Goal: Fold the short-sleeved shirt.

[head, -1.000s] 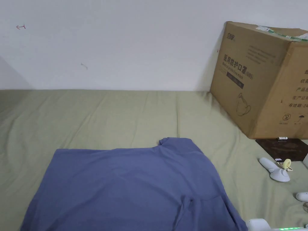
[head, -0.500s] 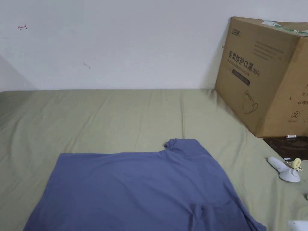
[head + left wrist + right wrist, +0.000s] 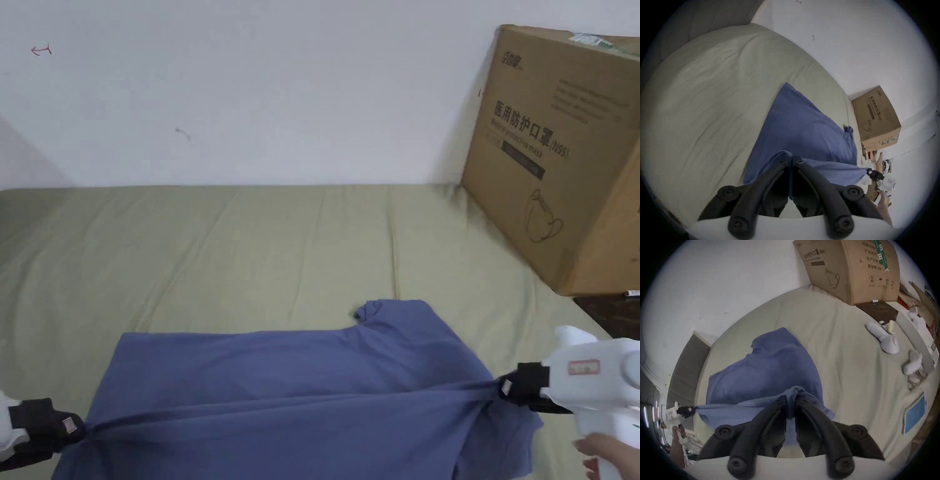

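A blue short-sleeved shirt [image 3: 294, 375] lies on the green bed sheet [image 3: 250, 244], its near edge lifted and pulled taut between the two grippers. My left gripper [image 3: 75, 431] is shut on the shirt's near left corner at the lower left of the head view. My right gripper [image 3: 509, 389] is shut on bunched fabric at the shirt's right side. In the left gripper view the jaws [image 3: 791, 160] pinch blue cloth [image 3: 802, 129]. In the right gripper view the jaws [image 3: 791, 400] clamp a gathered fold of the shirt [image 3: 766, 369]. A sleeve [image 3: 375, 309] sticks up at the far edge.
A large cardboard box [image 3: 562, 156] stands at the back right against the white wall. In the right gripper view, white handheld devices [image 3: 883, 339] and a blue-screened tablet [image 3: 916, 413] lie on the bed to the right. A hand [image 3: 609, 453] holds the right gripper.
Both grippers have come into the head view and taken hold of the shirt, lifting its near edge into a taut line. The camera has shifted left.
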A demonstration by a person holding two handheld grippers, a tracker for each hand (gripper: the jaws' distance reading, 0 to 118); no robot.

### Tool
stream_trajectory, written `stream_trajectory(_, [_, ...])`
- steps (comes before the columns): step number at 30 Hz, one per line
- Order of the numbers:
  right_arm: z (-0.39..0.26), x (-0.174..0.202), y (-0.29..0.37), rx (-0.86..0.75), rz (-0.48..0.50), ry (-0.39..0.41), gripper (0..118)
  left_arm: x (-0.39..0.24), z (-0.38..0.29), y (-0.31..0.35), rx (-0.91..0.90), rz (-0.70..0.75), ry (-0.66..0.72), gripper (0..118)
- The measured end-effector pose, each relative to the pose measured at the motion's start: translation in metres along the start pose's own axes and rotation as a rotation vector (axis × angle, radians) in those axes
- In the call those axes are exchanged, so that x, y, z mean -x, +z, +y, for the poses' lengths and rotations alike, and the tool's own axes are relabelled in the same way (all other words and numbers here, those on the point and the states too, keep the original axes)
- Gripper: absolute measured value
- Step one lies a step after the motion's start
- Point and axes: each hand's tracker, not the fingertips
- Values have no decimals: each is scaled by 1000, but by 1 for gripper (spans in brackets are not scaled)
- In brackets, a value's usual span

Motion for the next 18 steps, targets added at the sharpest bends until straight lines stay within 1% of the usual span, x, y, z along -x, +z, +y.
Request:
stream_trajectory(1, [8,-2,-18,20,-25,-3,11,-1,6,-13,14,9,-2,10])
stream_trajectory(2, [14,-5,-33,42,-53,12,22,0,11,-23,17,10,1,25])
stream_trajectory(3, [15,-4,-42,35,-93,7,67,-1,14,-31,16,12,2,58])
stream_trajectory(4, [15,-3,-48,25,-130,5,103,-3,16,-36,9,34,-2,85])
stream_trajectory(5, [15,-2,-52,16,-173,11,118,-4,15,-38,6,37,-3,98])
stream_trajectory(6, [9,-4,-52,4,-199,-1,117,-4,14,-40,3,28,-8,100])
stream_trajectory(8, [5,-8,-44,-14,-157,-11,117,-10,9,-34,-21,-31,-15,100])
stream_trajectory(9, [2,-10,-40,-28,-125,-41,117,-11,8,-28,-21,-55,-34,100])
stream_trajectory(11, [-9,-12,-23,-37,-112,-50,117,-20,0,-17,-33,-55,-97,100])
stream_trajectory(13, [-19,-10,-4,-52,-107,-30,117,-30,-11,-3,-67,-6,-204,100])
stream_trajectory(14, [-25,-6,6,-70,-98,-10,117,-35,-19,5,-81,-21,-245,102])
stream_trajectory(16, [-40,-1,31,-109,-45,31,117,-44,-42,27,-111,-90,-312,104])
stream_trajectory(18, [-59,10,56,-135,-2,64,117,-54,-66,47,-144,-81,-369,104])
